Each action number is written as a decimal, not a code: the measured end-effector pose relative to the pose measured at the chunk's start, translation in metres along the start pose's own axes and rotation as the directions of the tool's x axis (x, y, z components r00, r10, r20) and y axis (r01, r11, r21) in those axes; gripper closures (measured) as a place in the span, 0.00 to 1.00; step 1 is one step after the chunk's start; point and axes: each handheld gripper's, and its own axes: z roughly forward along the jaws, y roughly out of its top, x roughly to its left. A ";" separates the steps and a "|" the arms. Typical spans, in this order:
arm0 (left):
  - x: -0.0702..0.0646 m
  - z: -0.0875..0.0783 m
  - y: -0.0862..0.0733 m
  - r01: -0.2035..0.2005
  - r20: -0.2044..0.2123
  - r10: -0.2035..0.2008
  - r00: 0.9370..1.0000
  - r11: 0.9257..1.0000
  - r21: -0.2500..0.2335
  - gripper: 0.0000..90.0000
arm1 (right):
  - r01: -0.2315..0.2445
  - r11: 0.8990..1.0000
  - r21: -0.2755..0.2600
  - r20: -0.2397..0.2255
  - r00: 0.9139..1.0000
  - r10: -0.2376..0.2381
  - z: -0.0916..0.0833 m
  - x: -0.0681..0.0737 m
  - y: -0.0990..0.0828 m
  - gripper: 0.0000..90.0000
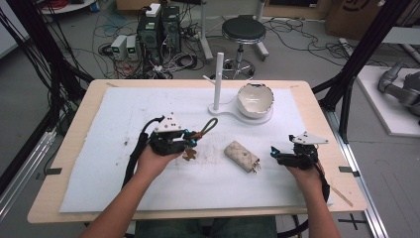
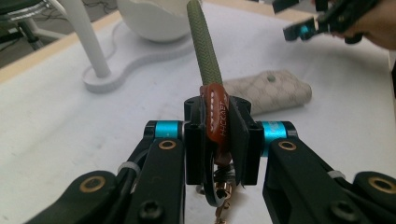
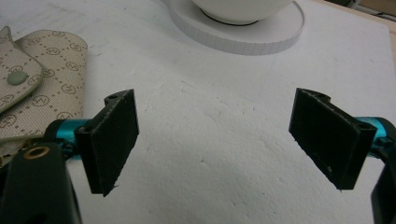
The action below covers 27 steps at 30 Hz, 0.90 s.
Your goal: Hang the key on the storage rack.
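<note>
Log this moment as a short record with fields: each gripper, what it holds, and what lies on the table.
left gripper: shut on the brown leather tab of a green cord keychain
right gripper: open, nothing between the jaws
patterned pouch: lying on the white mat, between the grippers
white bowl: on the white stand, far side

beige monogram pouch (image 1: 241,155), olive braided loop (image 2: 204,43), white bowl (image 1: 255,99)

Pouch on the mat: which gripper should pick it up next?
Right. The right gripper is open and empty beside the pouch; the left gripper is shut on the key strap.
</note>
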 end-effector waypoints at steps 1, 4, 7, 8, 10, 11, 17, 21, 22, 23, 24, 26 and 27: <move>0.003 -0.001 0.004 -0.002 -0.005 0.002 1.000 1.000 -0.005 0.85 | 0.001 1.000 0.000 0.000 1.000 -0.001 0.001 0.000 0.000 0.18; 0.011 -0.004 0.016 -0.010 -0.020 0.010 1.000 1.000 -0.018 0.85 | 0.003 1.000 0.004 -0.002 1.000 -0.003 0.001 0.000 0.000 0.18; 0.017 -0.004 0.026 -0.020 -0.033 0.019 0.999 1.000 -0.024 0.85 | -0.004 1.000 0.006 -0.002 1.000 0.004 0.001 0.000 0.000 0.18; 0.022 -0.003 0.034 -0.026 -0.044 0.025 0.999 0.999 -0.024 0.85 | -0.002 1.000 0.005 -0.002 1.000 0.002 0.001 0.000 0.000 0.18; 0.028 -0.002 0.042 -0.024 -0.047 0.023 0.999 0.999 -0.031 0.85 | -0.005 1.000 0.007 -0.004 1.000 0.005 0.001 0.001 0.000 0.18; 0.030 -0.001 0.045 -0.024 -0.050 0.022 0.999 0.999 -0.032 0.85 | -0.003 1.000 0.006 -0.004 1.000 0.003 0.001 0.001 0.000 0.18; 0.042 0.007 0.067 -0.033 -0.064 0.030 0.997 0.999 -0.037 0.85 | 0.001 1.000 0.008 -0.008 1.000 -0.001 0.003 0.002 0.000 0.18; 0.046 0.013 0.081 -0.042 -0.064 0.040 0.997 0.998 -0.045 0.85 | 0.002 1.000 0.014 -0.009 1.000 -0.002 0.004 0.002 0.000 0.18; 0.047 0.015 0.083 -0.045 -0.062 0.042 0.997 0.998 -0.044 0.85 | 0.001 1.000 0.015 -0.010 1.000 -0.001 0.004 0.002 0.000 0.18; 0.048 0.017 0.085 -0.045 -0.062 0.043 0.997 0.998 -0.042 0.85 | -0.001 1.000 0.014 -0.009 1.000 0.001 0.004 0.002 0.000 0.18; 0.049 0.019 0.087 -0.044 -0.061 0.041 0.997 0.998 -0.042 0.85 | -0.001 1.000 0.015 -0.010 1.000 0.001 0.004 0.001 0.000 0.18; 0.051 0.024 0.089 -0.039 -0.057 0.036 0.998 0.998 -0.049 0.85 | -0.003 1.000 0.016 -0.008 1.000 0.003 0.004 0.001 0.000 0.18; 0.053 0.025 0.089 -0.033 -0.057 0.030 0.998 0.998 -0.051 0.85 | -0.003 1.000 0.017 -0.008 1.000 0.003 0.004 0.001 0.000 0.18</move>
